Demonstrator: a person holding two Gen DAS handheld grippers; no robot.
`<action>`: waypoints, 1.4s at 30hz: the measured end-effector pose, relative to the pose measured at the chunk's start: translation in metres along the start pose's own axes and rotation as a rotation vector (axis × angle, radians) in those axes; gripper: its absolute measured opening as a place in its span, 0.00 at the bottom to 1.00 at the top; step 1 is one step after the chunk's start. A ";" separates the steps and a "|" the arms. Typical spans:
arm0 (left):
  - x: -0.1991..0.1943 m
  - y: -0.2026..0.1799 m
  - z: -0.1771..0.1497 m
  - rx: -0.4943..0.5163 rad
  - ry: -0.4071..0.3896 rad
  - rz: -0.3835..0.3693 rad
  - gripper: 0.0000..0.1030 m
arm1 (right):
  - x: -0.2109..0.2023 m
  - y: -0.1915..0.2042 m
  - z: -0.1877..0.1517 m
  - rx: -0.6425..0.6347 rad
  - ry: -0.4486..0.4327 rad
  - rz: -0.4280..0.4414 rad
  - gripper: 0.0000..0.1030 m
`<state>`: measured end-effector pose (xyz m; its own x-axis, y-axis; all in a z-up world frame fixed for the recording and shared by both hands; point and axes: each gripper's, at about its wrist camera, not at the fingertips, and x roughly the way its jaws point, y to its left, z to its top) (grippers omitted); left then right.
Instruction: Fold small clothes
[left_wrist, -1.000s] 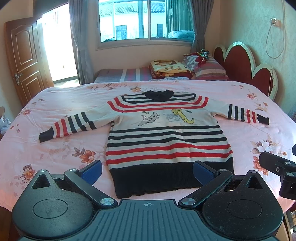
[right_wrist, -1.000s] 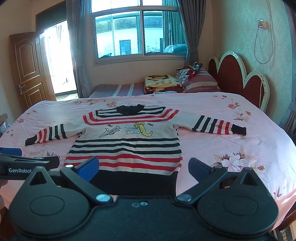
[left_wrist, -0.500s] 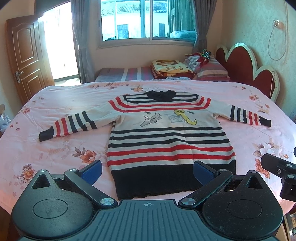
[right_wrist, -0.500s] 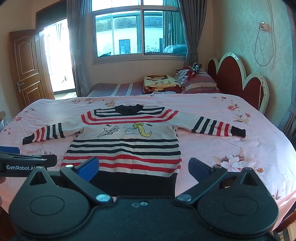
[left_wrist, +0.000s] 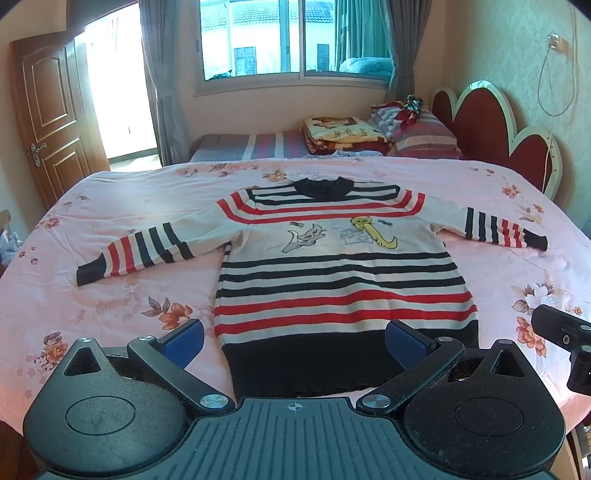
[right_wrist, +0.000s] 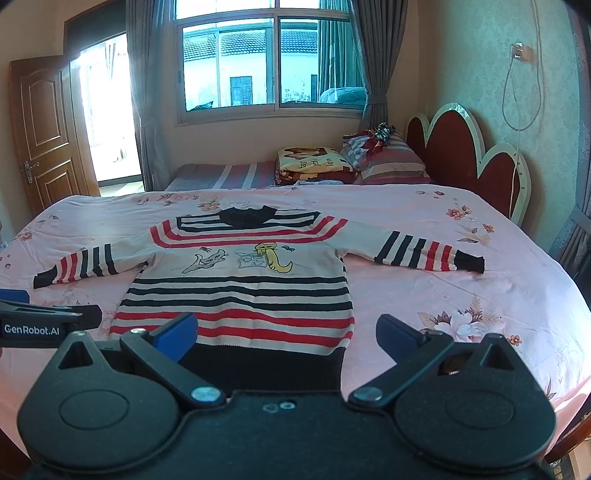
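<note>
Sweater (left_wrist: 340, 273) flat on bed (left_wrist: 110, 295)

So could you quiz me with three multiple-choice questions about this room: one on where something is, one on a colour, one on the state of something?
1. Where does the striped sweater lie?
A. on the pink floral bedsheet
B. on a chair
C. on the windowsill

2. What colour is the sweater's bottom hem band?
A. yellow
B. black
C. green

3. How is the sweater now?
A. folded in half
B. rolled up
C. spread flat with both sleeves out

Answers: 1 A, the sheet shows all around it. 2 B, a dark band runs below the red stripes. 3 C, each sleeve stretches sideways, and both left tongs and right tongs are open, holding nothing.
</note>
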<state>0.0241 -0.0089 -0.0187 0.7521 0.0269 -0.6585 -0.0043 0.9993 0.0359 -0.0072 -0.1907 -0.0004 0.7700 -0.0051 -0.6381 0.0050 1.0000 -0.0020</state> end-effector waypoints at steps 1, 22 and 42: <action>0.001 0.000 0.000 0.001 0.001 -0.002 1.00 | 0.001 0.000 0.000 -0.001 0.000 -0.003 0.99; 0.057 -0.023 0.020 0.030 -0.007 -0.033 1.00 | 0.038 -0.034 0.010 0.027 -0.083 -0.056 0.99; 0.245 -0.108 0.110 0.007 0.076 -0.018 1.00 | 0.214 -0.190 0.072 0.228 0.026 -0.161 0.76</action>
<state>0.2812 -0.1132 -0.1011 0.6995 0.0108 -0.7145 0.0135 0.9995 0.0284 0.2027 -0.3818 -0.0809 0.7308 -0.1607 -0.6634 0.2714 0.9602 0.0664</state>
